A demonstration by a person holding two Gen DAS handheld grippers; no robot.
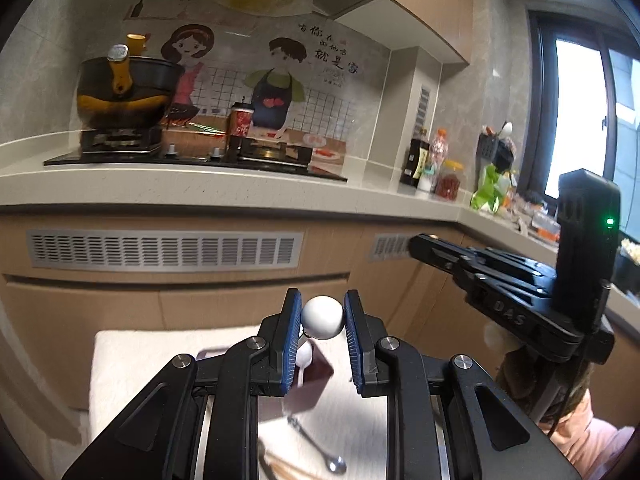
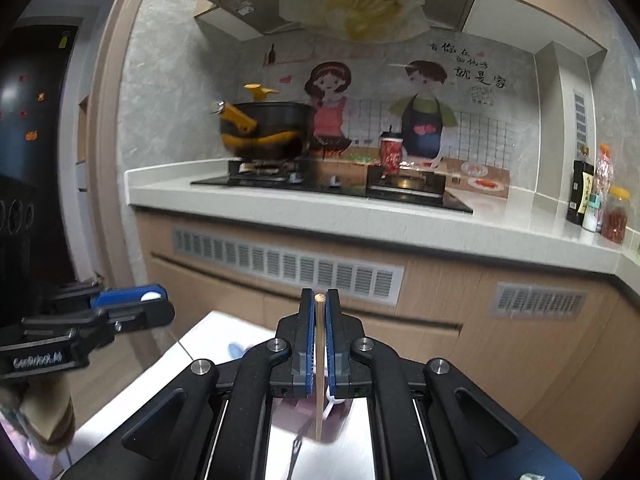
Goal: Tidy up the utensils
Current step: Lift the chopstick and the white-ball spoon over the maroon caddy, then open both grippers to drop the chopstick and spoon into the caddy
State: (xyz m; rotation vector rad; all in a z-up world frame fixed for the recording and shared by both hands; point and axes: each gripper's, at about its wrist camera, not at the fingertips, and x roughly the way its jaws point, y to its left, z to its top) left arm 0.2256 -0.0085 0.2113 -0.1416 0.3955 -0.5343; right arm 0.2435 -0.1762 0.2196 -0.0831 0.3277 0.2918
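white table (image 1: 132, 364) below, stove counter (image 1: 248, 188) beyond.

left tongs (image 1: 322, 316): raised, tipped slightly down, pads clamped on something round | right tongs (image 2: 320, 312): raised alongside, pads pinched nearly together

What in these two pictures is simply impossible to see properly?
- White spoon in the left gripper: left wrist view, its handle runs down behind the fingers.
- Chopstick in the right gripper: right wrist view, its lower end blurs out.
- Metal spoon on the table: the gripper frame hides what lies beside it.
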